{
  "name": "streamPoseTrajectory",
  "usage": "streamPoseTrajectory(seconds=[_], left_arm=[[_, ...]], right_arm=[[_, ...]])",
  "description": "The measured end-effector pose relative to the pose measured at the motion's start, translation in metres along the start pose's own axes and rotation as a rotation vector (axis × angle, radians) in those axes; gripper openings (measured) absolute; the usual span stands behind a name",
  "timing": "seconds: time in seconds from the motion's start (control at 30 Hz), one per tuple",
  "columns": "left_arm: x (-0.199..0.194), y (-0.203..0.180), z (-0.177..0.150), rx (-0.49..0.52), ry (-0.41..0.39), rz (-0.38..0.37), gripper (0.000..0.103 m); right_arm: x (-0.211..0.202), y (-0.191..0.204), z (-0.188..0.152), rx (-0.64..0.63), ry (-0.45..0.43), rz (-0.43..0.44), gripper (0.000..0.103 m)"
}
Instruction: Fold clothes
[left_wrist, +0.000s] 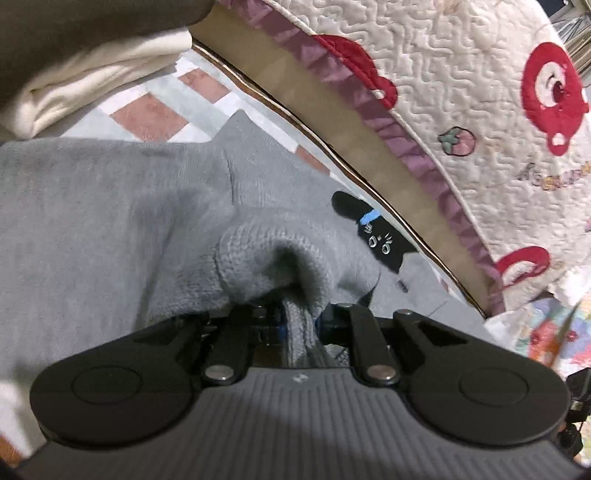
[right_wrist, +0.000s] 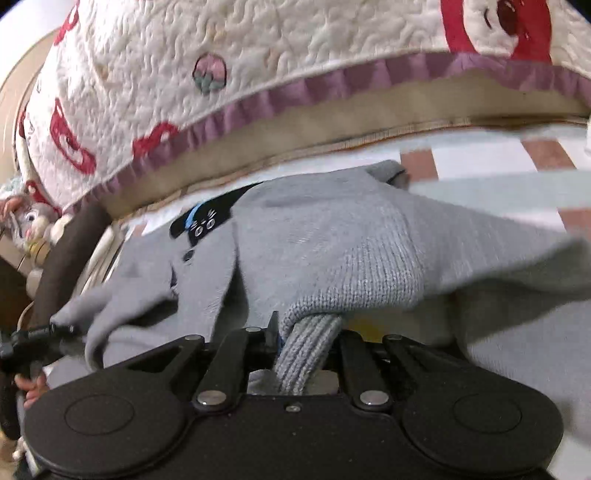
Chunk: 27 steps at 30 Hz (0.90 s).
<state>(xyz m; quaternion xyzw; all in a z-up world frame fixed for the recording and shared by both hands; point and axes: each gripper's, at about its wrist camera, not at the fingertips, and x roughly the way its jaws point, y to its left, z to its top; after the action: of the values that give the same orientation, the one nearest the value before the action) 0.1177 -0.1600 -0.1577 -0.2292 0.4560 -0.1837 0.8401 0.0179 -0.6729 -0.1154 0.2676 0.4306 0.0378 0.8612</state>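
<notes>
A grey knitted cardigan (left_wrist: 110, 206) with a black cat patch (left_wrist: 376, 236) lies spread on a checked sheet. My left gripper (left_wrist: 295, 317) is shut on a bunched fold of its knit, which drapes over and hides the fingertips. In the right wrist view the same cardigan (right_wrist: 332, 236) shows its cat patch (right_wrist: 207, 221) and a button. My right gripper (right_wrist: 310, 332) is shut on a ribbed edge of the cardigan, lifted off the sheet. The left gripper (right_wrist: 33, 339) appears at the far left of that view, holding another part of the garment.
A quilted cream cover (left_wrist: 480, 110) with red motifs and a purple ruffle rises behind the cardigan. Folded cream cloth (left_wrist: 92, 88) lies at the upper left. The pink, white and pale green checked sheet (right_wrist: 480, 166) extends to the right. Stuffed toys (right_wrist: 33, 225) sit at the left.
</notes>
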Motion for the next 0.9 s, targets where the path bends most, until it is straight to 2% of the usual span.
streamPoseTrajectory(seconds=[0.1, 0.17, 0.23, 0.27, 0.37, 0.4, 0.43, 0.5, 0.57, 0.6, 0.67, 0.8, 0.9], left_arm=[[-0.02, -0.001, -0.005, 0.036, 0.023, 0.005, 0.012], [-0.022, 0.006, -0.018, 0.031, 0.052, 0.022, 0.012], [-0.021, 0.012, -0.028, 0.008, 0.062, 0.027, 0.012], [-0.021, 0.015, -0.033, -0.004, 0.068, 0.03, 0.012], [-0.011, 0.012, -0.04, 0.093, 0.106, 0.096, 0.014], [-0.008, 0.013, -0.042, 0.092, 0.132, 0.122, 0.016], [-0.006, 0.013, -0.044, 0.088, 0.155, 0.139, 0.018], [-0.007, 0.013, -0.046, 0.099, 0.204, 0.171, 0.021], [-0.014, 0.002, -0.047, 0.185, 0.254, 0.217, 0.025], [-0.021, -0.004, -0.047, 0.227, 0.26, 0.234, 0.025], [-0.039, -0.015, -0.044, 0.296, 0.249, 0.248, 0.027], [-0.068, -0.032, -0.023, 0.309, 0.159, 0.18, 0.04], [-0.064, -0.047, -0.004, 0.344, 0.088, 0.142, 0.041]], right_arm=[[-0.009, 0.0, -0.019, 0.06, 0.11, 0.016, 0.013], [-0.007, 0.001, -0.036, 0.031, 0.188, -0.025, 0.013], [-0.003, 0.005, -0.05, -0.006, 0.23, -0.09, 0.014], [-0.004, 0.01, -0.052, -0.024, 0.232, -0.099, 0.014], [-0.01, 0.023, -0.051, -0.075, 0.225, -0.108, 0.015], [-0.005, 0.023, -0.052, -0.093, 0.259, -0.141, 0.021], [0.002, 0.022, -0.053, -0.108, 0.305, -0.183, 0.032], [0.01, 0.024, -0.056, -0.155, 0.392, -0.27, 0.034], [-0.003, 0.035, -0.056, -0.223, 0.362, -0.296, 0.042], [-0.014, 0.039, -0.054, -0.236, 0.339, -0.277, 0.047], [-0.044, 0.037, -0.048, -0.208, 0.251, -0.208, 0.047], [-0.079, -0.01, -0.051, -0.034, 0.098, -0.239, 0.055], [-0.1, -0.053, -0.058, 0.137, 0.003, -0.259, 0.055]])
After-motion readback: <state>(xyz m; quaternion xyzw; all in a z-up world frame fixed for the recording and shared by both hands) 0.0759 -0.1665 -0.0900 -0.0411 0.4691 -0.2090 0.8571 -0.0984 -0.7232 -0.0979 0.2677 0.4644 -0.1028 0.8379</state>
